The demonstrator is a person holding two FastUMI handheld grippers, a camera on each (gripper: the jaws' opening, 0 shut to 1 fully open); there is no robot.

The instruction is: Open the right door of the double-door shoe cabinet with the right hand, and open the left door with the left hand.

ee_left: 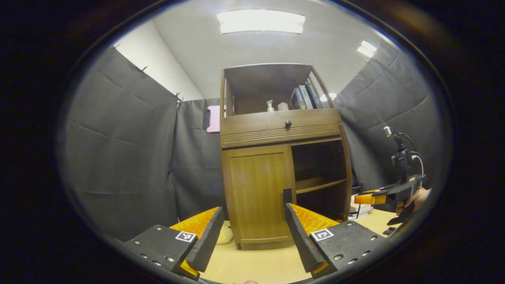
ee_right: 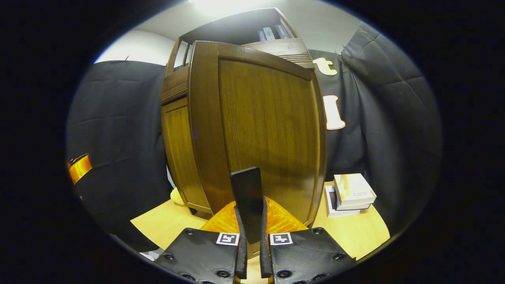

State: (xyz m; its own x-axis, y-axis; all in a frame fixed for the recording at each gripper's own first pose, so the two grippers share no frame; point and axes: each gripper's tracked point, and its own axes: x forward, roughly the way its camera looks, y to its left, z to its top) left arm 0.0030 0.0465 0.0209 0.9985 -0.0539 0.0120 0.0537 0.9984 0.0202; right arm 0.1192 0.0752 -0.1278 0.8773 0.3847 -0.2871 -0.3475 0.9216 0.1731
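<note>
On the worktop (ee_left: 252,264) stands 1 shoe cabinet (ee_left: 282,157) with 2 doors. Your left gripper (ee_left: 252,232) hangs in front of it, its 2 fingers (ee_left: 205,240) spread wide, gripping nothing. 1 left door (ee_left: 258,193) sits shut, right in line with those fingers. 1 right door (ee_right: 268,134) is swung open; in the left gripper view the right half shows dark with 1 inner shelf (ee_left: 319,183). Your right gripper (ee_right: 252,236) has its 2 fingers nearly pressed together just before the open door's face; whether they pinch anything, cannot tell. Up top: 1 drawer knob (ee_left: 288,123), 3 books (ee_left: 304,97), 2 small ornaments (ee_left: 270,105). Beside the cabinet, 1 stack of boxes (ee_right: 351,194) on the worktop.
</note>
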